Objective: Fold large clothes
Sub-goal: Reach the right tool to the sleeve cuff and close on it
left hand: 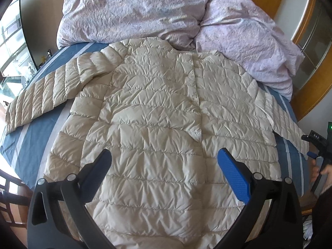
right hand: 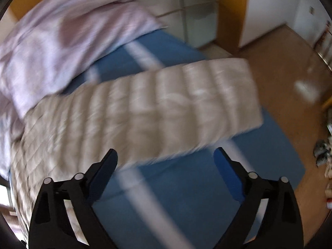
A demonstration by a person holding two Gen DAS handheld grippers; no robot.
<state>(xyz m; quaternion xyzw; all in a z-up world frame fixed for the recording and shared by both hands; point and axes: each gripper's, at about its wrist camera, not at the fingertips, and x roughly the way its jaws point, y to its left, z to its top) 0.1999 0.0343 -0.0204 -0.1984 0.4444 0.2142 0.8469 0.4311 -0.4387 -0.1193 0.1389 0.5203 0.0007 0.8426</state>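
**Both hand-held grippers wide, jacket flat on bed**

My left hand-held gripper [left hand: 164, 164] is nearest the lens: jaws spread wide, nothing between them, hovering over the lower back of the jacket [left hand: 157, 120]. Cream quilted puffer, spread flat on the blue striped bed sheet [left hand: 31, 137], collar pointing away from me toward the lilac duvet [left hand: 132, 10]. Left sleeve [left hand: 43, 95] stretched out to the bed edge.

My right hand-held gripper [right hand: 166, 161] is also spread wide and empty, over bare sheet just beside the right sleeve [right hand: 166, 105], not touching it as far as I can tell. That view is motion-blurred. Sleeve cuff reaches the bed's edge, wooden floor [right hand: 280, 66] beyond.
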